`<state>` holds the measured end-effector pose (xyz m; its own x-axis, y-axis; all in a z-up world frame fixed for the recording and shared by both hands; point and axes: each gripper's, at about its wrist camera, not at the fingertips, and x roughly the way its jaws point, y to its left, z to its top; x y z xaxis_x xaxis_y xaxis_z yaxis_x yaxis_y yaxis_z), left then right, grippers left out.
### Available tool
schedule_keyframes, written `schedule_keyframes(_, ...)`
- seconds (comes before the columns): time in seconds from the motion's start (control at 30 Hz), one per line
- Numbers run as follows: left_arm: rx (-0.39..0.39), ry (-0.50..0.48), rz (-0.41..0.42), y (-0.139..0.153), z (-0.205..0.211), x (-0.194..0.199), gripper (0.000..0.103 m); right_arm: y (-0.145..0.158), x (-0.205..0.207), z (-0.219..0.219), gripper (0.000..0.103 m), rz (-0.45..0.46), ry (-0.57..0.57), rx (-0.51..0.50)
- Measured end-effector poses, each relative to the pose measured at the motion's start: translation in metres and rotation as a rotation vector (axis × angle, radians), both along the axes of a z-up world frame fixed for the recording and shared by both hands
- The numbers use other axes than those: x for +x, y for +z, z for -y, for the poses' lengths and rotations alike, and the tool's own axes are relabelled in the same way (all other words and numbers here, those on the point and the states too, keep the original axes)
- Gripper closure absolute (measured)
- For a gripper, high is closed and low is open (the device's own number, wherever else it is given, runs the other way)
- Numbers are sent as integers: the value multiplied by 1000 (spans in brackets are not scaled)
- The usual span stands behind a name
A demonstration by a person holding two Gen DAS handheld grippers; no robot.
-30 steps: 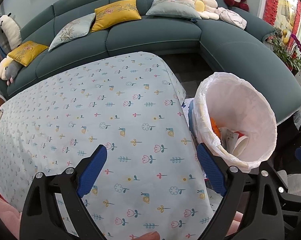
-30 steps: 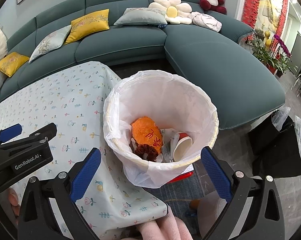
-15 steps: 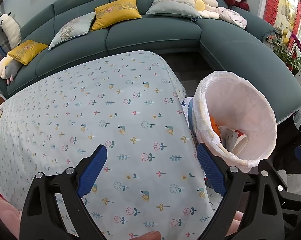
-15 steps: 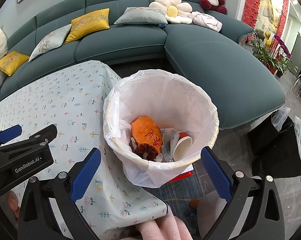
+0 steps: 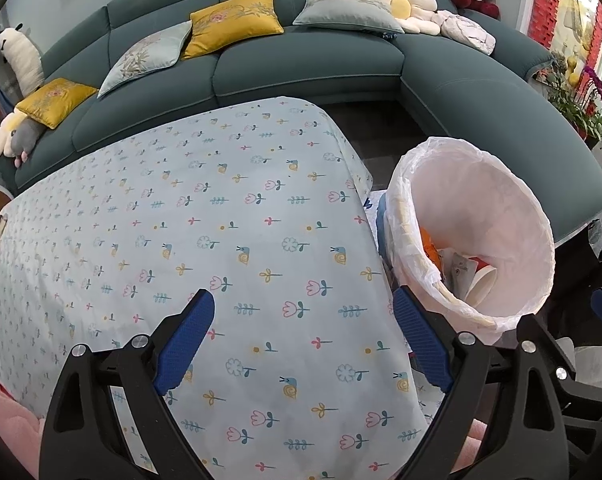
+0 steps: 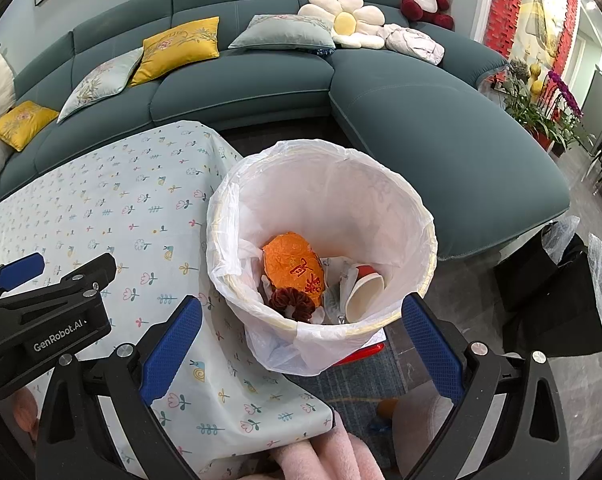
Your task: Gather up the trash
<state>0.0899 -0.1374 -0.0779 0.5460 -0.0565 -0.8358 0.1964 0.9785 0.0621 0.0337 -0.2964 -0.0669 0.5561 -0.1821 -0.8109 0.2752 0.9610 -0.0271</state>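
Blue fingers (image 6: 173,344) spread wide, empty.

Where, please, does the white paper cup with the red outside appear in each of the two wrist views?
Left wrist view: the white paper cup with the red outside lies at right of centre, low inside the white-lined round trash bin.
Right wrist view: the cup lies on its side just right of centre, beside the orange crumpled wrapper.
Shared landmark: the white daisy-shaped cushion on the teal sofa.

tablecloth (image 5: 229,216): printed matt cloth; bin liner (image 6: 381,208): thin translucent plastic
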Motion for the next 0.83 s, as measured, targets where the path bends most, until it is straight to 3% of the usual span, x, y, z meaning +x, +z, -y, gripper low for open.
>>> schedule_keyframes(0.83, 5, -29, 5, 1, 1, -1, 17, 0, 0, 2, 7, 1, -6, 3)
